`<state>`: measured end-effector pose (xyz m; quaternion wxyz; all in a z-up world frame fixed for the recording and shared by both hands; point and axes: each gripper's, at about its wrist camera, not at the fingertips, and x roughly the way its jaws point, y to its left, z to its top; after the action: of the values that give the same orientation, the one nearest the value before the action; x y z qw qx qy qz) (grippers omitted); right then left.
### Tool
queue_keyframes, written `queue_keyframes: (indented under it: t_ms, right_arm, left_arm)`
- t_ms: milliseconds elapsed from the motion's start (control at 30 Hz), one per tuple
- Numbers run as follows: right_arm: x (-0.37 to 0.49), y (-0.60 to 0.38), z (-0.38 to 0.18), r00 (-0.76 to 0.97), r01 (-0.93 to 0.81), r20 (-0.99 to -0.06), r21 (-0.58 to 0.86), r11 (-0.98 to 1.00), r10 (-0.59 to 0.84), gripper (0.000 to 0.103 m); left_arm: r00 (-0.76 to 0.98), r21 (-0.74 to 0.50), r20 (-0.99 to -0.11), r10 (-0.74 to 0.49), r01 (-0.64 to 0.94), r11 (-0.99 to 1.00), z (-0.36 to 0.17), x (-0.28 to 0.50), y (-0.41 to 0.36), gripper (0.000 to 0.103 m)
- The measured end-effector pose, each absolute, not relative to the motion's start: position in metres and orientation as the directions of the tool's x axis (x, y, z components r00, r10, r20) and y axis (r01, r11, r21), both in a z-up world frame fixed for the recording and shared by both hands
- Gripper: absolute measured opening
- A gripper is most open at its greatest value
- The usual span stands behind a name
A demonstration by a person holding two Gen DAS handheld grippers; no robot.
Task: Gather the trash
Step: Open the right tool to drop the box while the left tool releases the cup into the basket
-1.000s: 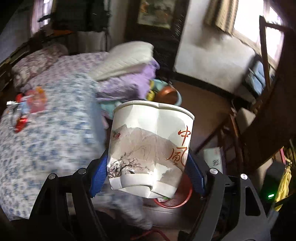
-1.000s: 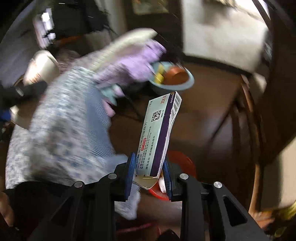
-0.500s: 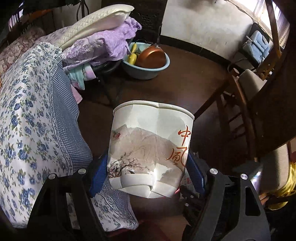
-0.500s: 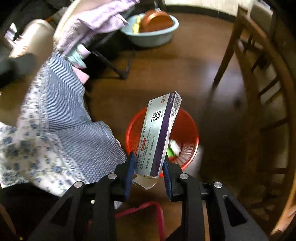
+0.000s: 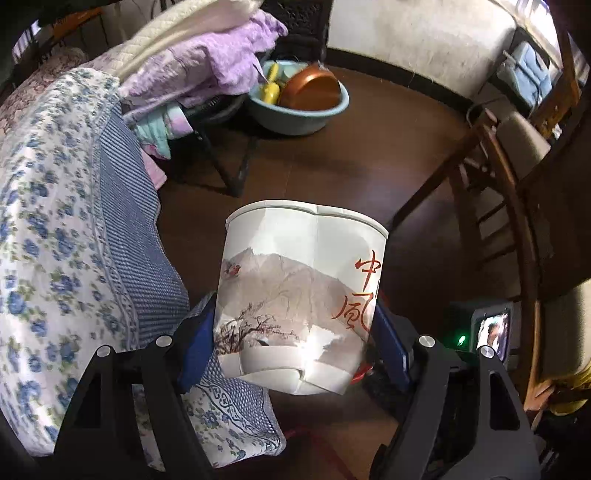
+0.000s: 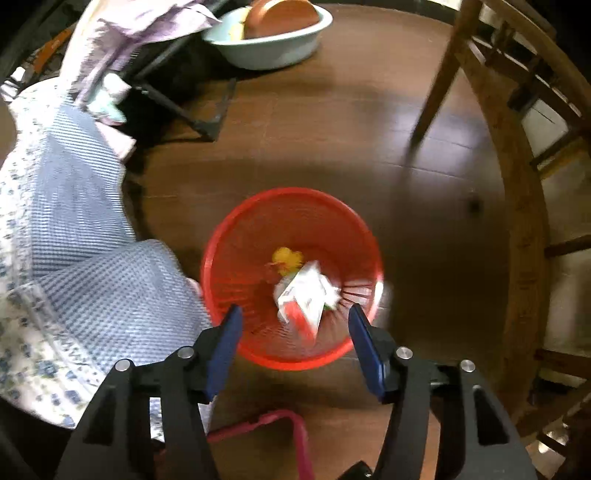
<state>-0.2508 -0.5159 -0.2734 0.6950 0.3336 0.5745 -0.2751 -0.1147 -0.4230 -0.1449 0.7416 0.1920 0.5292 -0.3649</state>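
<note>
- Right now your left gripper is clamped on the crumpled paper cup, held off the floor beside the bed's floral bedspread.
- Your right gripper hangs with jaws wide apart and empty above the red mesh basket.
- Next up, I'd say: the cup. Get the left gripper over the basket's centre before you let go; it's light and likely to bounce off the rim.
- Keep it clear of the bedspread edge, which touches the basket's left side.
- Basket holds a white-and-red carton or wrapper, blurred, plus something yellow.
- Teal basin farther off holds a copper-coloured bowl.
</note>
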Motion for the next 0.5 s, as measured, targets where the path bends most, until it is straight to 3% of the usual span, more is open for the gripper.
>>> queue_keyframes:
  t_ms: [500]
  right_arm:
    - [-0.315,-0.52,-0.27,0.099,0.799,-0.995,0.096,0.593,0.028,0.059]
  left_arm:
    - [-0.01,-0.158,-0.971,-0.238,0.776,0.611,-0.211,-0.131,-0.448,0.074]
